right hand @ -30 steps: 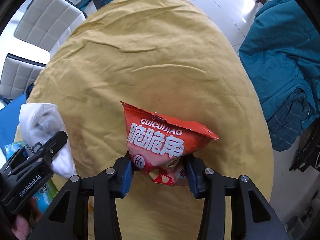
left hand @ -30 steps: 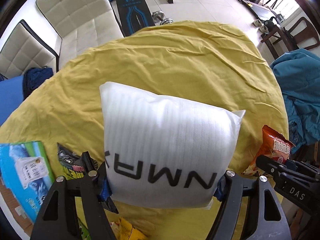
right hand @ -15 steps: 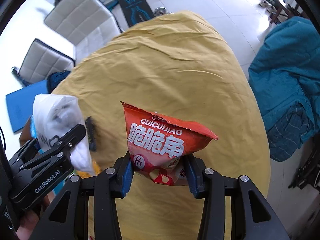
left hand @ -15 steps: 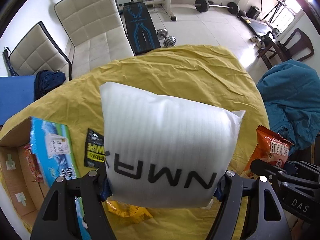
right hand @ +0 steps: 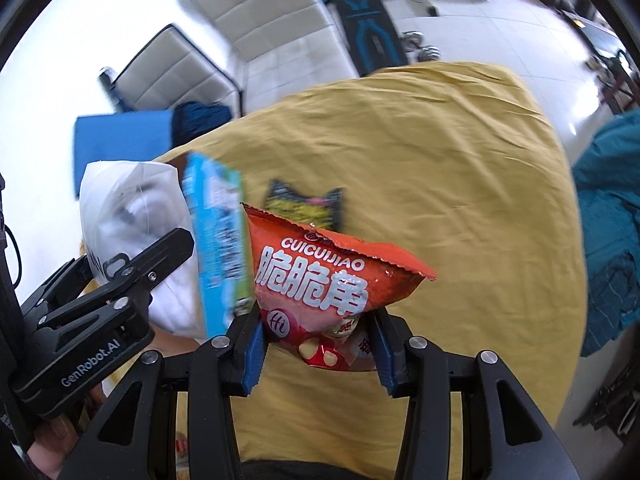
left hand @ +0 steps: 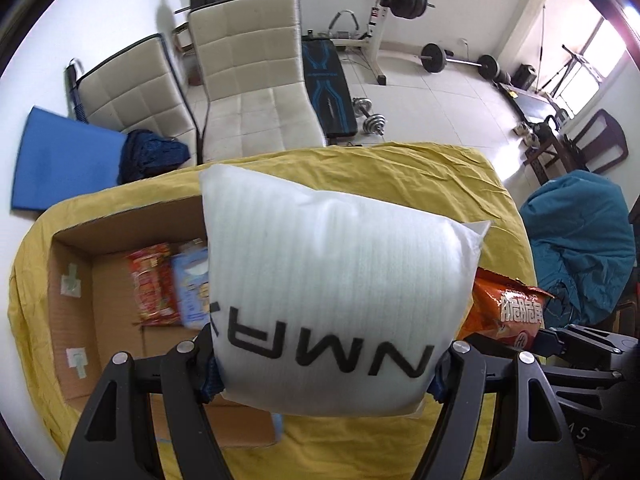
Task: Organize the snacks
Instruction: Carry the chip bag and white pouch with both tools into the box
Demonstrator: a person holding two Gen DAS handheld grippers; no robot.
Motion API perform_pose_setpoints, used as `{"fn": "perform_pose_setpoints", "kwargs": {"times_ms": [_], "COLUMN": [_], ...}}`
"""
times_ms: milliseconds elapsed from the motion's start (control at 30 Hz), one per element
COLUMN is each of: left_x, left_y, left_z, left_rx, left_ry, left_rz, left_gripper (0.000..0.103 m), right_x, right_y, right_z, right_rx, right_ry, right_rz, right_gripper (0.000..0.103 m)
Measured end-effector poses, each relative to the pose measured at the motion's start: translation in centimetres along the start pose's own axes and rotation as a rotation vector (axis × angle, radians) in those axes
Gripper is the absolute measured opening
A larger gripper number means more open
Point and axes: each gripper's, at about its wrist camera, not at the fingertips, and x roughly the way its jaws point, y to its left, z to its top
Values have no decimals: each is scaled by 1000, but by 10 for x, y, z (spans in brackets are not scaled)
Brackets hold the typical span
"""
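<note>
Left wrist view: the left hand-held gripper [left hand: 326,364] pinches a white foam pouch [left hand: 336,280] above the open cardboard box [left hand: 76,320] at lower left, apparently for packing, while the right hand-held gripper [right hand: 318,346] clamps a red chip bag [right hand: 320,280] over the yellow-draped table [right hand: 460,200].

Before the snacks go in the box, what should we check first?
1. Left gripper shut on the white foam bag: ok.
2. Right gripper shut on the red chip bag: ok.
3. Cardboard box open on top: ok.
4. Bare floor left in the box beside the snack packs: ok.
5. White foam bag fully over the box: not ok, part of it hangs over the yellow cloth.
6. Room for both bags at once: cannot tell.
</note>
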Motion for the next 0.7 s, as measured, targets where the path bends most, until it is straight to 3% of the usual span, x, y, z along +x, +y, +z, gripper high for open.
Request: {"fn": "perform_pose_setpoints", "kwargs": {"times_ms": [333, 567, 700], "left_x": [-22, 18, 49], "left_y": [148, 226, 254], "left_z": [-21, -37, -43], "left_rx": [-132, -174, -196], "left_ry": [16, 107, 160], "left_rz": [64, 125, 131], "left_gripper": [72, 72, 72], "right_x": [60, 142, 184], "right_y": [139, 198, 205], "right_z": [-5, -7, -12], "right_rx": [-143, -219, -222], "right_ry": [87, 207, 281], "right_rz": [16, -58, -103], "right_gripper": [47, 47, 47]}}
